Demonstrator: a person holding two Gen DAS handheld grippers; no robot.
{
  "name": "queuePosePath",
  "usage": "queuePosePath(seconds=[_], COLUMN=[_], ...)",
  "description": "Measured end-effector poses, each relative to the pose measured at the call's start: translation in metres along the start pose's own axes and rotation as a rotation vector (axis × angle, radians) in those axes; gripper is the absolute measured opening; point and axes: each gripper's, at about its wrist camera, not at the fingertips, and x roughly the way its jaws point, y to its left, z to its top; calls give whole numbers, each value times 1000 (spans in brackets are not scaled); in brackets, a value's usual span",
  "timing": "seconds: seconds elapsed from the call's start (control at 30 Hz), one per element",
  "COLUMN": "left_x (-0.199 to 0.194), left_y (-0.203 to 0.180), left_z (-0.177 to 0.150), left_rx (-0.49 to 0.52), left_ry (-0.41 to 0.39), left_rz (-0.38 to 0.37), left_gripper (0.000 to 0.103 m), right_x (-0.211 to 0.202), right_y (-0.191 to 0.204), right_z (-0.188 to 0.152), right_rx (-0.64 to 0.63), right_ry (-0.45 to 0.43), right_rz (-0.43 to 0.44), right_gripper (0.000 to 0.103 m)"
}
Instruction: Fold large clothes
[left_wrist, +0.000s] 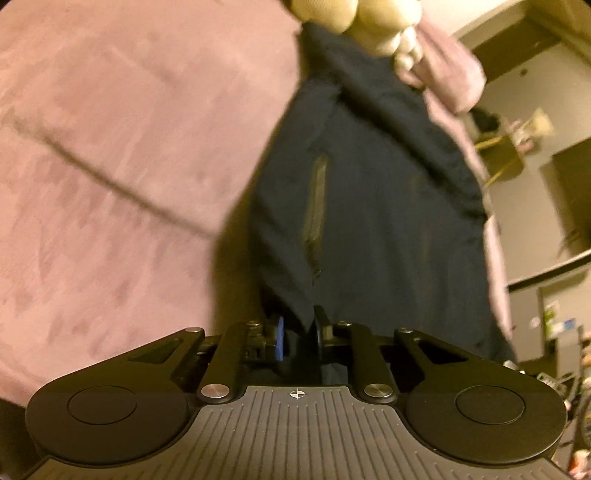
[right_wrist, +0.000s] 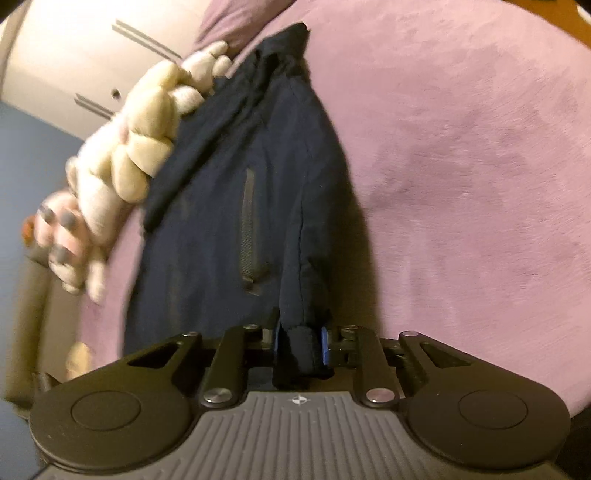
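On the pink bedcover (right_wrist: 461, 147) lay one dark navy garment (right_wrist: 236, 177), with one cream plush toy (right_wrist: 144, 147) touching its far end. No writing was legible. The left gripper (left_wrist: 298, 338) was clamped on a fold of the fabric, and the right gripper (right_wrist: 300, 341) pinched a rolled hem between its blue pads (right_wrist: 324, 345).

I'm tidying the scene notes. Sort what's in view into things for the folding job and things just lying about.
For the job:
navy garment, with a zipped pocket
left gripper, shut on its edge
right gripper, shut on its edge
purple bedspread under it

Lying about:
cream plush toy beside the garment
white wardrobe
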Motion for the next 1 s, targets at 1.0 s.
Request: queuePosePath(seconds=[1.0], left_x=[90], left_y=[-6], left_z=[163], left_rx=[-328], left_ry=[-177], left_rz=[-1], left_gripper=[28], right_x=[137], right_y=[39], right_z=[156], right_rx=[225], right_ry=[-232], right_rz=[-165], right_gripper=[23])
